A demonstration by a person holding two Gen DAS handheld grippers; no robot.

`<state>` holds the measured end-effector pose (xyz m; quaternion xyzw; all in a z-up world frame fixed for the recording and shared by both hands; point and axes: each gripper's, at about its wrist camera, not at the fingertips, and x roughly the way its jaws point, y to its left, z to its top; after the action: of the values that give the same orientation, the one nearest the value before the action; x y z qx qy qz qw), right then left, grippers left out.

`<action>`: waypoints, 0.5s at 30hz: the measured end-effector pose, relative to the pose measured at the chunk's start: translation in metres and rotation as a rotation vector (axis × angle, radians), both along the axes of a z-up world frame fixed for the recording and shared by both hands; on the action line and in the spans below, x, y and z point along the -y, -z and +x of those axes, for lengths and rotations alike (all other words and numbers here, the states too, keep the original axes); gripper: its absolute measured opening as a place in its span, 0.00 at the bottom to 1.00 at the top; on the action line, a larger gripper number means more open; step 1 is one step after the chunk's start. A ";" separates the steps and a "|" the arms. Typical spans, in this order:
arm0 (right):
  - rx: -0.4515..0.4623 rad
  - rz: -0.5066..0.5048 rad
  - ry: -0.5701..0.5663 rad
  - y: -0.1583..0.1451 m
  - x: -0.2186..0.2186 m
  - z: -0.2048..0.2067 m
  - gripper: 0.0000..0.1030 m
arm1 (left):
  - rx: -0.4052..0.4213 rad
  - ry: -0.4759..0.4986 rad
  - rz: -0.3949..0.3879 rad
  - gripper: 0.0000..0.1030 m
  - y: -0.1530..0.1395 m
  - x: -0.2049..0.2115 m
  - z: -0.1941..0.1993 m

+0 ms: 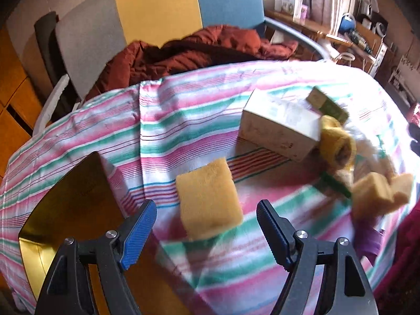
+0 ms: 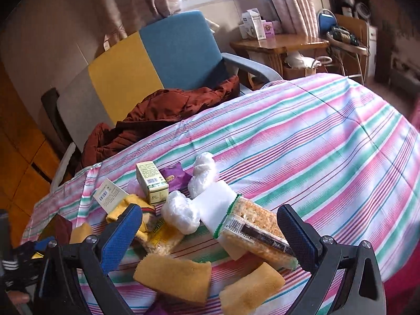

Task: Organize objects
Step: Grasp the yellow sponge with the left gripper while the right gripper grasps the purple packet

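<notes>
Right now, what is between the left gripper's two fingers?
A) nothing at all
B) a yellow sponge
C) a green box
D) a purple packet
B: in the left wrist view the left gripper stands open with the yellow sponge lying on the striped cloth between its fingers, not squeezed.

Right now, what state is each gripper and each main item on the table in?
Left gripper: open, empty, above a sponge.
Sponge: flat on the cloth, untouched.
White box: lying on its side, closed.
Right gripper: open, empty.
Cracker pack: sealed, lying tilted on the pile.
Green box: upright, closed.
Two sponges: lying loose at the near edge.
</notes>
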<state>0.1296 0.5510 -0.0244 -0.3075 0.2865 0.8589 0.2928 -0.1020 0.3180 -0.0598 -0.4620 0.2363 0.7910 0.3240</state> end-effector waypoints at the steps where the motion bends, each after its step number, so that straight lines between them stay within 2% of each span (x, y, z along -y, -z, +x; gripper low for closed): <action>1: -0.006 -0.009 0.001 0.000 0.000 -0.001 1.00 | 0.006 -0.006 -0.018 0.77 0.006 -0.004 -0.005; 3: -0.011 -0.014 -0.007 -0.001 -0.001 0.000 1.00 | 0.034 -0.010 -0.035 0.72 0.014 -0.008 -0.012; 6: -0.010 -0.016 -0.024 -0.001 -0.001 -0.002 1.00 | 0.062 -0.008 -0.053 0.56 0.026 -0.013 -0.019; 11: -0.008 -0.045 -0.084 0.000 0.003 -0.009 1.00 | 0.044 -0.005 0.002 0.52 0.023 -0.007 -0.012; 15: 0.025 -0.050 -0.166 0.004 0.015 -0.019 1.00 | 0.038 -0.013 0.071 0.52 0.006 0.004 0.001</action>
<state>0.1103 0.5362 -0.0286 -0.3480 0.2777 0.8689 0.2164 -0.1011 0.3135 -0.0654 -0.4665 0.1989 0.7922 0.3396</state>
